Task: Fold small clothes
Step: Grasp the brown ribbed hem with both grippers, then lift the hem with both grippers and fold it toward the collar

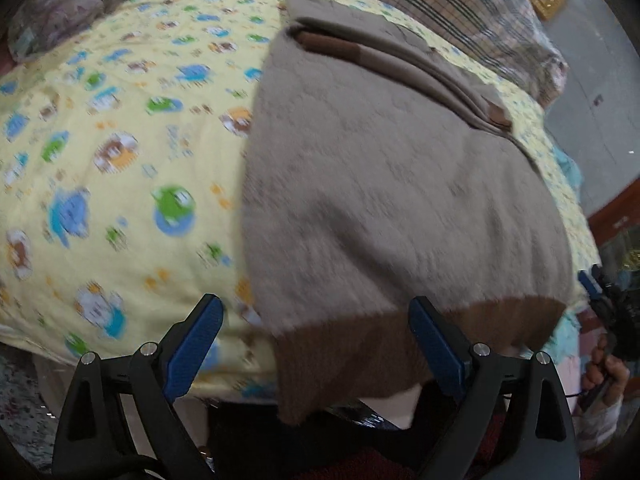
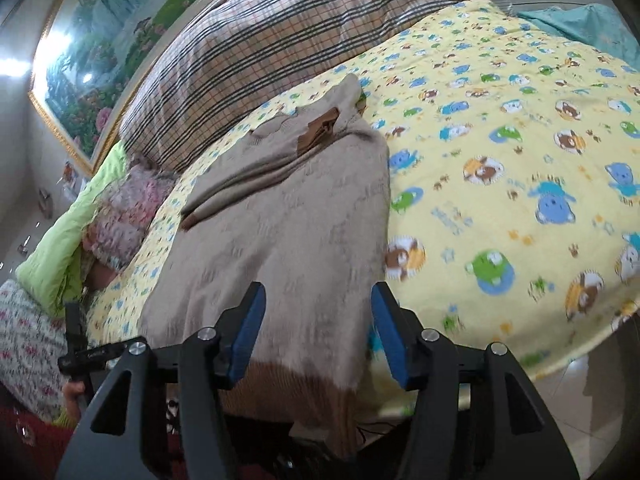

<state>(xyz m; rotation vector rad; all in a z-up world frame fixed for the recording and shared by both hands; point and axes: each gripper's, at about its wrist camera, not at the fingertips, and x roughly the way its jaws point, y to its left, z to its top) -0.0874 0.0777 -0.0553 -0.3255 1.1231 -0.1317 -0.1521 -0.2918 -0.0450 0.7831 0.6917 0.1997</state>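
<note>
A beige knit sweater (image 1: 392, 184) with a brown ribbed hem (image 1: 360, 360) lies on a yellow cartoon-print blanket (image 1: 120, 160). Its sleeves are folded across the far end, and the hem hangs over the near edge. My left gripper (image 1: 316, 344) is open, with its fingers either side of the hem's left corner. In the right wrist view the sweater (image 2: 288, 216) fills the middle, and my right gripper (image 2: 316, 336) is open at the hem's (image 2: 280, 392) right corner. Neither gripper holds any cloth.
A plaid pillow (image 2: 260, 40) lies behind the yellow blanket (image 2: 500, 160). Green and pink bedding (image 2: 80, 232) is piled at the left. A framed landscape picture (image 2: 100, 60) hangs on the wall. The other hand-held gripper (image 1: 612, 312) shows at the right edge.
</note>
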